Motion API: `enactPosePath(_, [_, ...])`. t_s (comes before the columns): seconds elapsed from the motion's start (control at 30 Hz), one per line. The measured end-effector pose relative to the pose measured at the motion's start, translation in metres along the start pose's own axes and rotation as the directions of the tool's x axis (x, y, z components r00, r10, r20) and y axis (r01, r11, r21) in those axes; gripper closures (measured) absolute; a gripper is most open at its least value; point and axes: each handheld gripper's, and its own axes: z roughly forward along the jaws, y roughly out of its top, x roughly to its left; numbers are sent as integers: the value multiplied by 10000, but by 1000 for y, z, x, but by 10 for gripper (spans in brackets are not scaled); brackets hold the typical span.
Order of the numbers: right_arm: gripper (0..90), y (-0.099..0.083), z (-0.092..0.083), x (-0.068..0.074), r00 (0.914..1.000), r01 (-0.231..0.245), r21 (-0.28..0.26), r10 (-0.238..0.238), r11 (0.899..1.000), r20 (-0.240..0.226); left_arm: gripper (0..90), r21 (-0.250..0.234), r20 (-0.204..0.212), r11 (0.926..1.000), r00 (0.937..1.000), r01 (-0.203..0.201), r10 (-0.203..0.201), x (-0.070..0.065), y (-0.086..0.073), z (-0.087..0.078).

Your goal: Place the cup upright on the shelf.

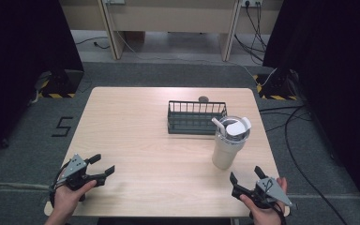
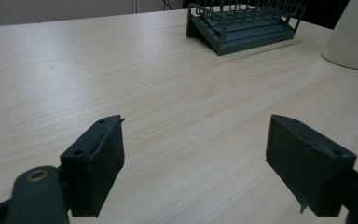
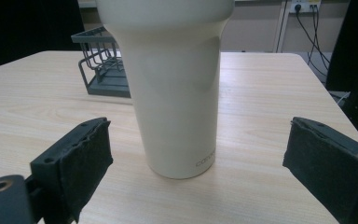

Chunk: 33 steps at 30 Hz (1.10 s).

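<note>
left claw [image 1: 101,165] wide apart, empty | right claw [image 1: 246,174] wide apart, near tumbler [image 1: 228,143], not touching

Grey carpet [image 1: 136,75] (cables trailing) surrounds the wooden table [image 1: 136,136].

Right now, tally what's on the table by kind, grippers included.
Tumbler (cream, with lid and straw): 1
Wire rack (dark): 1
Small dark round object behind the rack, too small to identify: 1
Handheld grippers: 2, the left gripper and the right gripper, both open and holding nothing
Total: 5
</note>
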Motion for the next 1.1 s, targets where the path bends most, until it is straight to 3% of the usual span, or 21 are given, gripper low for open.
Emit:
enactPosePath(0.37, [85,5,6,6,9997,41,-4,-41,10000,-233,187,-32,-49,10000,10000,9,-9,1,0,-1])
enactPosePath(1.1, [85,20,51,14,9987,207,-24,-208,9998,-469,186,-86,-40,10000,10000,2,-3,2,0,-3])
